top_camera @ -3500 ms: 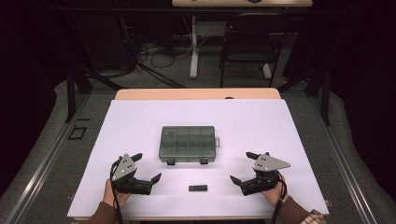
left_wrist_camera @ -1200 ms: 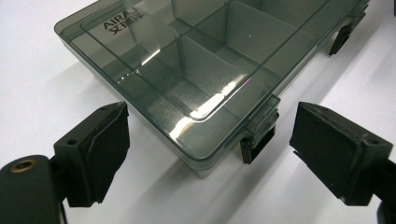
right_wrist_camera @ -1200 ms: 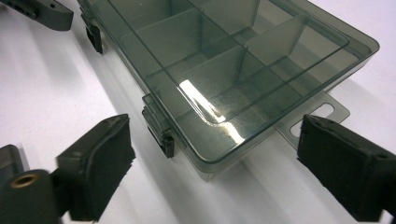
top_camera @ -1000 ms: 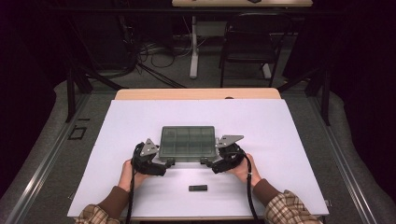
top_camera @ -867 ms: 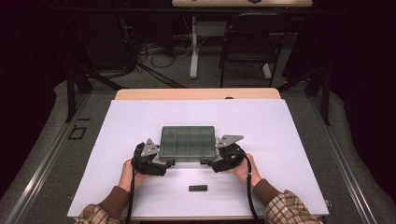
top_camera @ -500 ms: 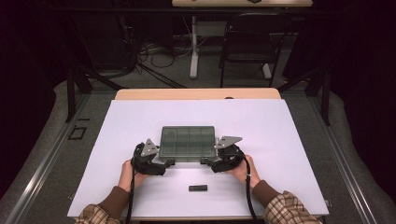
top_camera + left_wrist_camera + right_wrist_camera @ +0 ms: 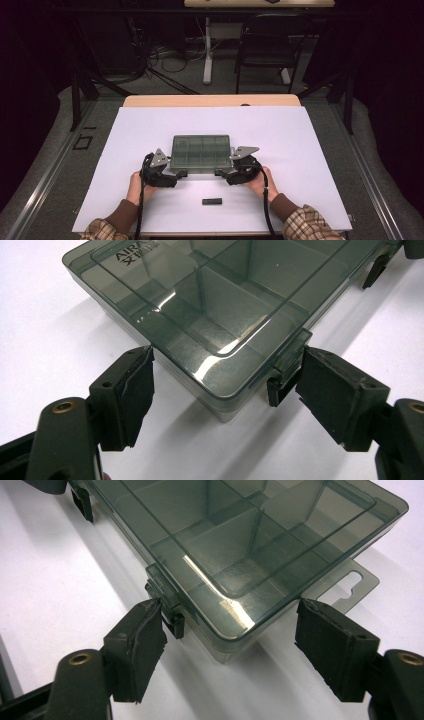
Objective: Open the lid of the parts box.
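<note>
So the smoky grey see-through plastic compartment box (image 7: 201,154) sat flat, lid down, just below the middle of the high view on the big white tabletop (image 7: 310,150), with the person's two hands coming in from the bottom edge of the frame. The left gripper (image 7: 176,176) was parked at the box's lower-left corner and the right gripper (image 7: 222,174) at its lower-right corner, pretty much mirror images of each other. In the left gripper view the corner of the box (image 7: 220,325) poked in between the two black jaws: the right pad was up against the little latch clip (image 7: 286,371) on the front edge, and the left pad looked like it just met the box's side, though I couldn't tell if it was really pressing. Same deal in the right gripper view: left pad touching the other latch (image 7: 164,601), right pad standing clear of the box (image 7: 250,545) near the clear hang tab (image 7: 350,587). Both sets of jaws had just been closing in but were still fairly wide, nothing properly clamped. A small black rectangular block (image 7: 212,201) lay on its own lower down, between the wrists.
</note>
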Motion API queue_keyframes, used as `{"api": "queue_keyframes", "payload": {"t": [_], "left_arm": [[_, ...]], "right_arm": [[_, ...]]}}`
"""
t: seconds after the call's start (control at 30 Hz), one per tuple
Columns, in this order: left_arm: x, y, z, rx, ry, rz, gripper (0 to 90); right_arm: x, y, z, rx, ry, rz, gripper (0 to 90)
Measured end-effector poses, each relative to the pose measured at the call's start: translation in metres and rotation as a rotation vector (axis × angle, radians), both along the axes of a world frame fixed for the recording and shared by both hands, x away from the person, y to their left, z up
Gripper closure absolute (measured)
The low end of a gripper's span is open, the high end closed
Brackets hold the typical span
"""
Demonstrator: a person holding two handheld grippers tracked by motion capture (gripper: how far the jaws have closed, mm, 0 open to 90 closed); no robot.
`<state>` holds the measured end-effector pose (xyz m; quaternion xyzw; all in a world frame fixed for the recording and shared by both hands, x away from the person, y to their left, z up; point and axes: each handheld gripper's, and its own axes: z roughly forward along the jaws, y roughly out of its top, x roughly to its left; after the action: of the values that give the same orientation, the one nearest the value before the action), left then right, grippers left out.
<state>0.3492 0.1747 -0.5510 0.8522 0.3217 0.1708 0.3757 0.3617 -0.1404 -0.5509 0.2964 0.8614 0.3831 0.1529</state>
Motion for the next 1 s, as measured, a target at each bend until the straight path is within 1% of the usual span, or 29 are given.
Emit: {"api": "queue_keyframes", "payload": {"t": [0.23,0.33,0.47,0.57,0.67,0.83,1.0], "left_arm": [[-0.0001,0.0009,0.0000,-0.006,-0.003,-0.003,23.3],[-0.0002,0.0012,0.0004,-0.003,-0.008,-0.003,23.6],[0.0000,0.0011,0.0000,-0.008,-0.008,-0.002,23.4],[0.0000,0.0012,-0.0001,-0.008,-0.009,-0.002,23.4],[-0.0003,0.0008,0.0003,0.003,-0.010,-0.002,23.5],[-0.0005,-0.0009,0.0000,0.016,-0.007,0.001,22.8],[-0.0004,-0.0008,-0.0002,0.017,-0.007,0.001,22.7]], "right_arm": [[-0.0007,-0.0002,0.0006,0.003,0.003,-0.006,27.7],[-0.0016,-0.0006,0.0023,0.012,-0.001,-0.014,28.3],[-0.0015,-0.0002,0.0013,0.010,0.006,-0.014,28.2],[-0.0016,0.0001,0.0008,0.011,0.002,-0.014,28.3],[-0.0018,-0.0007,0.0015,0.011,0.008,-0.016,29.1],[-0.0016,-0.0009,0.0012,0.017,0.005,-0.015,29.3],[-0.0017,-0.0012,0.0014,0.022,0.009,-0.018,29.6]]}}
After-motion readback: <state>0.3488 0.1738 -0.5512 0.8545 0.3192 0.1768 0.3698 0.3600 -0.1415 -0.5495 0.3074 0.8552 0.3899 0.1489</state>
